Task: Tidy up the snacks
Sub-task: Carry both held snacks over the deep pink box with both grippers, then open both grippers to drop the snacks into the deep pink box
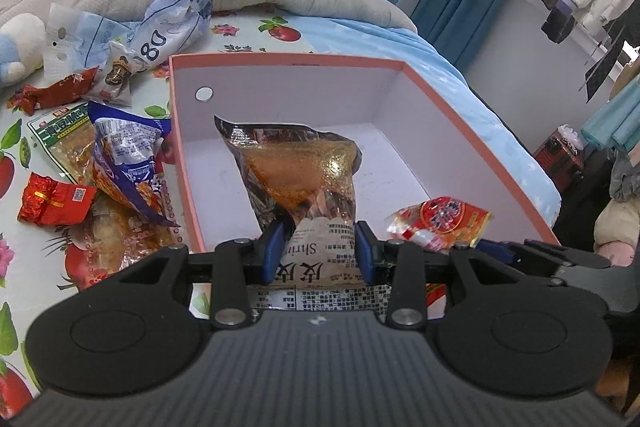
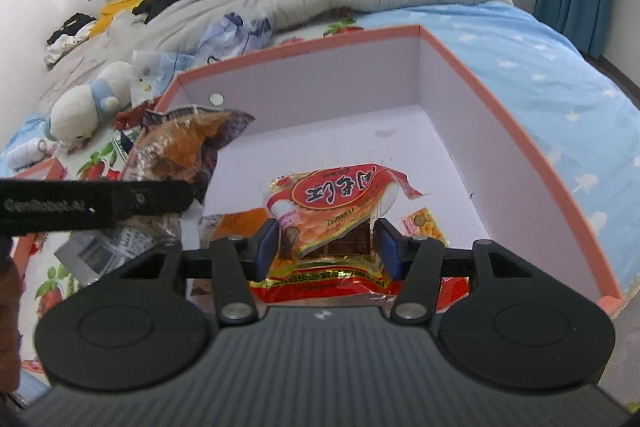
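Holding both claws over the pink box (image 1: 472,123) on the bed, I see my left claw (image 1: 320,251) pinching a clear shrimp snack bag (image 1: 304,171) whose far end hangs inside the box. My right claw (image 2: 326,245) grips a red peanut packet (image 2: 340,195) above the box's white floor.
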The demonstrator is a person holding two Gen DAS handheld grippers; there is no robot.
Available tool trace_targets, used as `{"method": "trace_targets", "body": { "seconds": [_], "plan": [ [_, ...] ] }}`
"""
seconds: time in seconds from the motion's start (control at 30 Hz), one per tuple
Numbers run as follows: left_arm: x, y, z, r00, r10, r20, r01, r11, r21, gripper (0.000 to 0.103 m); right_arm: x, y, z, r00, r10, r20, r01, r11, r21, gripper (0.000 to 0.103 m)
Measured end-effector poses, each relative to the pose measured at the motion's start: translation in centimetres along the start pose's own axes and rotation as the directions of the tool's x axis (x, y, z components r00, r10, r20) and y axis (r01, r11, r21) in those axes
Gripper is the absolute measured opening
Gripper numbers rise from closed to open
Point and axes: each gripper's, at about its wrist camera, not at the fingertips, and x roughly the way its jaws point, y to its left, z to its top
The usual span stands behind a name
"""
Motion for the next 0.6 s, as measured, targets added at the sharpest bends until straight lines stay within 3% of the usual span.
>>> {"method": "trace_targets", "body": {
  "seconds": [0.1, 0.2, 0.3, 0.6],
  "plan": [
    [-0.3, -0.2, -0.1, 1.000, -0.003, 0.007, 0.003, 1.000, 0.006, 0.046, 0.0, -0.2, -0.1, 1.000, 0.006, -0.007, -0.006, 1.000, 0.010, 0.058],
    [-1.3, -0.5, 0.0, 0.999, 0.027, 0.038, -0.027, 1.000, 0.003, 0.049, -0.4, -0.2, -0.1, 1.000, 0.006, -0.015, -0.006, 1.000, 0.006, 0.069],
    [-2.4, -0.9, 0.1, 0.998, 0.030, 0.060, -0.031, 1.000, 0.003, 0.049, -1.3, 0.3, -0.2, 0.998, -0.053, 0.029, 0.054, 0.998, -0.036, 0.070],
    [-7.4, -2.4, -1.3, 0.994, 0.042, 0.103, -0.046, 0.998, 0.031, 0.049, -5.3, 0.7, -0.5, 0.997, 0.001, 0.083, -0.001, 1.000, -0.004, 0.070]
  ]
}}
